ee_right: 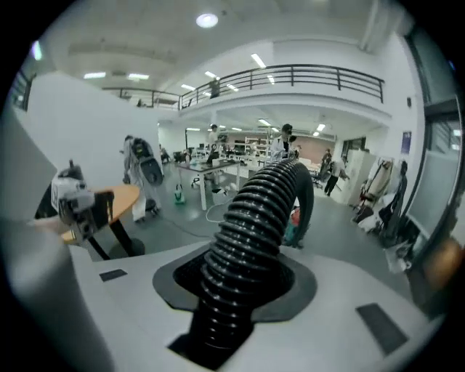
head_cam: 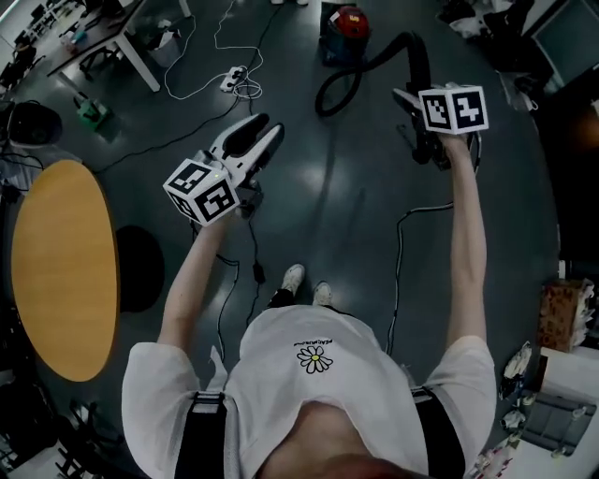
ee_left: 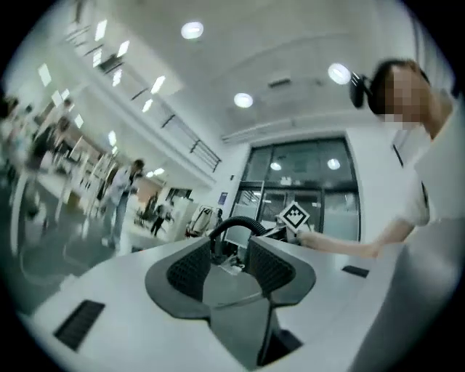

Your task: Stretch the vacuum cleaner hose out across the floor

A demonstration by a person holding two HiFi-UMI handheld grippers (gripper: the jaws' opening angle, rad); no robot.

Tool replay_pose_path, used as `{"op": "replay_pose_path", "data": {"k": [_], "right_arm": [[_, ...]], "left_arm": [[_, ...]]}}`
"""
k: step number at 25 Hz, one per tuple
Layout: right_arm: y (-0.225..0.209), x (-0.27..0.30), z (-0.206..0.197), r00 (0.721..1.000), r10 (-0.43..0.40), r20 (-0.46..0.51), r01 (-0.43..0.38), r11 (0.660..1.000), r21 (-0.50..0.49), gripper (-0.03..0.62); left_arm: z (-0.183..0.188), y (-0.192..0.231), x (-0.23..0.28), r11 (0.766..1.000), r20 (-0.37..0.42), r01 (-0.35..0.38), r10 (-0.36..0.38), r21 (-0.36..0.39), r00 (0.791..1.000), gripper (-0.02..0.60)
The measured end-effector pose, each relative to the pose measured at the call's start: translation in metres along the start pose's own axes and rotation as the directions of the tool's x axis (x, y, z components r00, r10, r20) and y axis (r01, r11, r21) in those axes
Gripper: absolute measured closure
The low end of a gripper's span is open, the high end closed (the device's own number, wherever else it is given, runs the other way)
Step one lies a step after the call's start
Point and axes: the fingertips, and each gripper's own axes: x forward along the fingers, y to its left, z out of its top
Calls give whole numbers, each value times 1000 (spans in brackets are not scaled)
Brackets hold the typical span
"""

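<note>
The black ribbed vacuum hose (head_cam: 374, 58) curves from the red and blue vacuum cleaner (head_cam: 344, 22) on the far floor up to my right gripper (head_cam: 416, 108). That gripper is shut on the hose (ee_right: 254, 218), which fills the gap between its jaws (ee_right: 243, 272) and arches away beyond them. My left gripper (head_cam: 268, 127) hangs in the air to the left of the hose loop, apart from it. Its jaws stand open with nothing between them (ee_left: 229, 265). In the left gripper view the hose (ee_left: 236, 224) shows as a small arch far ahead.
A round wooden table (head_cam: 61, 267) stands at the left, a white table leg (head_cam: 140, 61) farther back. A power strip with white cables (head_cam: 234, 79) lies near the vacuum. Black cables (head_cam: 402, 243) trail by the person's feet (head_cam: 304, 279). A cardboard box (head_cam: 562, 313) sits at the right.
</note>
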Motion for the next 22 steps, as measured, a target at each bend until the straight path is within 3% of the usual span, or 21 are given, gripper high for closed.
{"op": "replay_pose_path", "data": {"k": [1, 2, 3, 5, 7, 10, 12, 14, 16, 18, 22], "right_arm": [[2, -10, -3, 999, -26, -22, 25, 998, -59, 433], [4, -22, -4, 999, -35, -35, 32, 995, -94, 433], [5, -34, -6, 998, -33, -49, 27, 993, -113, 434], [8, -59, -13, 995, -27, -101, 14, 992, -128, 435], [15, -81, -27, 988, -7, -157, -13, 992, -125, 439], [46, -104, -51, 977, 102, -186, -122, 987, -101, 439], [62, -113, -73, 970, 135, -202, -161, 979, -122, 439], [69, -117, -98, 962, 103, -251, -157, 966, -207, 439], [75, -116, -118, 952, 100, -288, -181, 946, -268, 440], [89, -115, -129, 942, 156, -297, -247, 922, -299, 439], [127, -118, -124, 917, 229, -325, -366, 806, -465, 439]], "left_arm": [[15, -8, 11, 984, -13, -3, 5, 178, 1000, 426], [28, -15, 24, 945, -30, -2, 13, 328, 999, 426], [37, -23, 38, 890, -49, 2, 23, 456, 999, 426], [47, -37, 69, 755, -82, 24, 39, 656, 996, 426], [49, -50, 102, 633, -123, 77, 30, 770, 992, 422], [36, -65, 148, 495, -225, 190, 12, 848, 974, 365], [13, -86, 171, 355, -327, 304, 5, 884, 945, 336], [-18, -110, 185, 201, -430, 422, -3, 884, 903, 253], [-47, -127, 191, 76, -493, 492, 4, 868, 870, 241], [-67, -135, 193, -1, -520, 520, 22, 854, 854, 241], [-77, -140, 191, -89, -552, 552, 26, 829, 833, 241]]}}
